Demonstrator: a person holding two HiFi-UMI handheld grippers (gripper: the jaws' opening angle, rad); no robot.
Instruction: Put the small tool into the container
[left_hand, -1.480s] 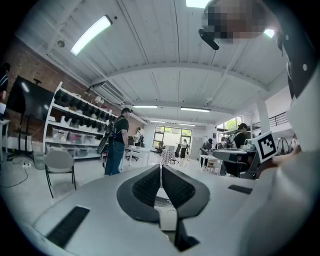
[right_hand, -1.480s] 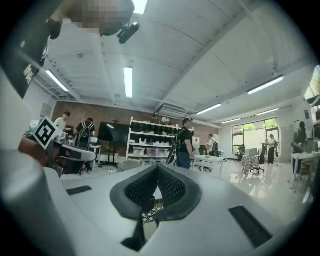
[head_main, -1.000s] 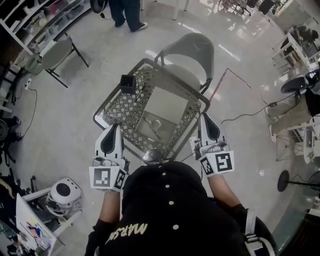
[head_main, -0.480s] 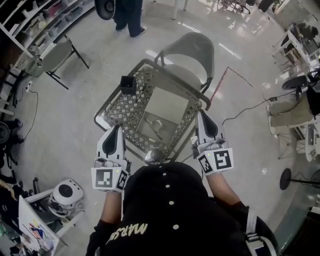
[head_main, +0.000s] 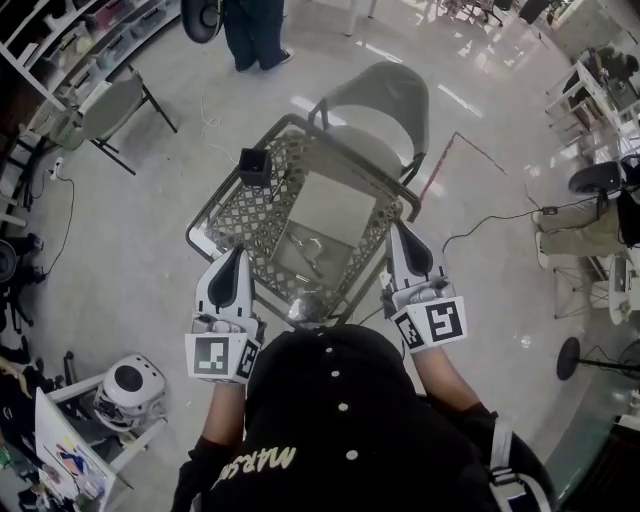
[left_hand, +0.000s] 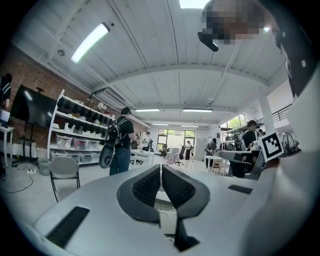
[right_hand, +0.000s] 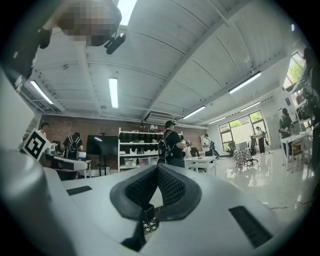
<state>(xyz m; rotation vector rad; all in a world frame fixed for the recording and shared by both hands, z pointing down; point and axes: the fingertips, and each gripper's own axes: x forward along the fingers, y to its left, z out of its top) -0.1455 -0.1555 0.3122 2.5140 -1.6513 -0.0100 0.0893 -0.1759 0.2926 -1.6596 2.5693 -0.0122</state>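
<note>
The metal worktop (head_main: 218, 212) has a grey chair (head_main: 385, 100) behind it. The left claw (head_main: 236, 252) and right claw (head_main: 397, 230) hang by its near sides, both pressed together and empty. The black container (head_main: 255, 167) stands on its far left corner. The small tool (head_main: 312, 250) lies in the middle.

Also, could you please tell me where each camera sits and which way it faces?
Head view: on the head, looking steeply down at the table; cap, left gripper and right gripper show.
Left gripper view: on that gripper, facing across the room; its shut fingers show.
Right gripper view: likewise, fingers shut.
Both share the person with a backpack.
</note>
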